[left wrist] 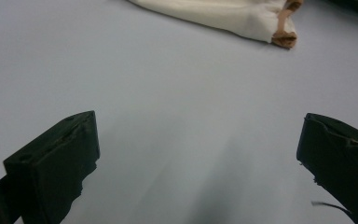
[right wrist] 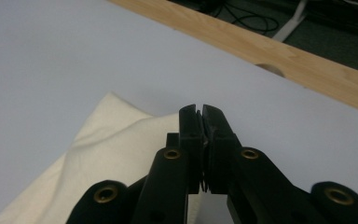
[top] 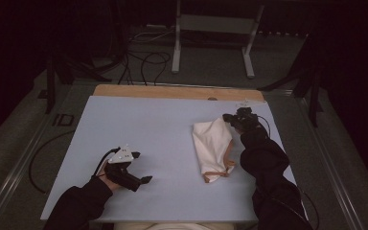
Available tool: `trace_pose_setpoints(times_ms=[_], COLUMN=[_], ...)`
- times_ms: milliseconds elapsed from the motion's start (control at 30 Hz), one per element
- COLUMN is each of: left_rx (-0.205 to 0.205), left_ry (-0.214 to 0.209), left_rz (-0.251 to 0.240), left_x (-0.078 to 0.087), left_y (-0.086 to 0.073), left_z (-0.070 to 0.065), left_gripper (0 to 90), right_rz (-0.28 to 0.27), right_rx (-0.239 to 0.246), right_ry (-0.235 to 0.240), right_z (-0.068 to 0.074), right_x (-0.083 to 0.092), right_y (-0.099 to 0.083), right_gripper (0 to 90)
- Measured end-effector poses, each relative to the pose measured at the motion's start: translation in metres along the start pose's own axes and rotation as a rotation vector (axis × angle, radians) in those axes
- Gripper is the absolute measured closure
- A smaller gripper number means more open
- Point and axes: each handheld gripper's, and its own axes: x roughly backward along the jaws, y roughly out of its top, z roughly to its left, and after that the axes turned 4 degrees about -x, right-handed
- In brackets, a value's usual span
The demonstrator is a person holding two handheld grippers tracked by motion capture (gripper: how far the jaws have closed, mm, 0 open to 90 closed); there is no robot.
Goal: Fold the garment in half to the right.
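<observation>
A cream cloth [top: 213,148] with a tan-brown trim lies crumpled on the right half of the pale blue mat [top: 158,124]. My right gripper [top: 228,117] is at the cloth's far right corner. In the right gripper view its jaws [right wrist: 202,109] are pressed together, and a fold of the cloth [right wrist: 98,154] rises up to them. My left gripper [top: 143,167] hovers low over the bare mat at the near left, jaws wide apart with nothing between them [left wrist: 199,126]. Its view faces the cloth's trimmed end [left wrist: 242,16] farther off.
A wooden table edge [top: 172,91] runs along the far side of the mat, with a notch [right wrist: 271,68] near my right gripper. Beyond it are floor cables [top: 146,62] and a metal stand [top: 213,28]. Bare mat lies between the two grippers.
</observation>
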Motion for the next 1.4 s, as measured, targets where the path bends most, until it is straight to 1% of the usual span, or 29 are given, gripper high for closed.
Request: trace_pose_setpoints(times_ms=[33, 67, 133, 167, 233, 300, 367, 433, 567, 600, 633, 700, 800, 867, 933, 1033, 1133, 1167, 1233, 1300, 1333, 1400], left_rx=[-0.002, 0.000, 0.006, 0.005, 0.006, 0.015, 0.021, 0.025, 0.033, 0.036, 0.038, 0.046, 0.049, 0.051, 0.051, 0.048, 0.051, 0.055, 0.055, 0.058, 0.060, 0.066], left_ry=[0.008, 0.013, 0.015, 0.032, 0.037, 0.045, 0.053, 0.061, 0.068, 0.077, 0.077, 0.081, 0.085, 0.087, 0.088, 0.095, 0.097, 0.098, 0.097, 0.100, 0.096, 0.087], left_rz=[-0.001, -0.007, -0.010, -0.011, -0.014, -0.015, -0.018, -0.016, -0.016, -0.018, -0.022, -0.024, -0.027, -0.027, -0.029, -0.031, -0.031, -0.027, -0.024, -0.023, -0.026, -0.026], left_x=[0.002, 0.004, 0.005, 0.008, 0.010, 0.013, 0.014, 0.016, 0.019, 0.021, 0.021, 0.022, 0.024, 0.024, 0.025, 0.026, 0.027, 0.028, 0.028, 0.029, 0.030, 0.030], left_y=[-0.001, -0.001, -0.002, -0.003, -0.004, -0.006, -0.008, -0.010, -0.013, -0.015, -0.016, -0.018, -0.019, -0.020, -0.020, -0.019, -0.020, -0.021, -0.022, -0.023, -0.023, -0.025], left_z=[0.001, 0.001, 0.001, 0.002, 0.003, 0.005, 0.006, 0.007, 0.008, 0.009, 0.009, 0.010, 0.011, 0.012, 0.012, 0.012, 0.013, 0.013, 0.014, 0.014, 0.014, 0.014], left_gripper=[0.0, 0.0, 0.0, 0.0, 0.0, 0.0, 0.0, 0.0, 0.0, 0.0, 0.0, 0.0, 0.0, 0.0, 0.0, 0.0, 0.0, 0.0, 0.0, 0.0, 0.0, 0.0], right_rz=[0.002, 0.005, 0.011, 0.035, 0.050, 0.069, 0.081, 0.104, 0.120, 0.121, 0.133, 0.148, 0.172, 0.178, 0.177, 0.181, 0.187, 0.185, 0.192, 0.194, 0.194, 0.191], right_rx=[-0.005, -0.013, -0.021, -0.032, -0.041, -0.047, -0.064, -0.068, -0.076, -0.081, -0.089, -0.091, -0.092, -0.093, -0.100, -0.096, -0.096, -0.103, -0.095, -0.089, -0.086, -0.077], right_ry=[-0.002, -0.014, -0.022, -0.048, -0.052, -0.071, -0.078, -0.096, -0.112, -0.113, -0.130, -0.137, -0.141, -0.138, -0.132, -0.132, -0.130, -0.128, -0.127, -0.121, -0.120, -0.118], right_z=[-0.001, -0.004, -0.006, -0.010, -0.012, -0.014, -0.017, -0.018, -0.022, -0.023, -0.025, -0.028, -0.029, -0.029, -0.030, -0.030, -0.032, -0.032, -0.032, -0.031, -0.031, -0.029], right_x=[0.000, -0.001, -0.002, -0.006, -0.009, -0.013, -0.016, -0.020, -0.024, -0.025, -0.028, -0.031, -0.036, -0.039, -0.041, -0.041, -0.041, -0.041, -0.040, -0.039, -0.038, -0.036], right_y=[0.000, 0.000, -0.001, -0.005, -0.008, -0.012, -0.016, -0.018, -0.022, -0.024, -0.027, -0.030, -0.035, -0.037, -0.039, -0.041, -0.042, -0.042, -0.041, -0.039, -0.037, -0.035], right_gripper=[87.7, 87.8, 87.8, 87.8, 87.8, 87.7, 87.7, 87.7, 87.5, 87.4, 87.3, 87.3, 87.4, 87.3, 87.1, 86.7, 86.2, 85.8, 82.5, 76.7, 73.2, 69.7])
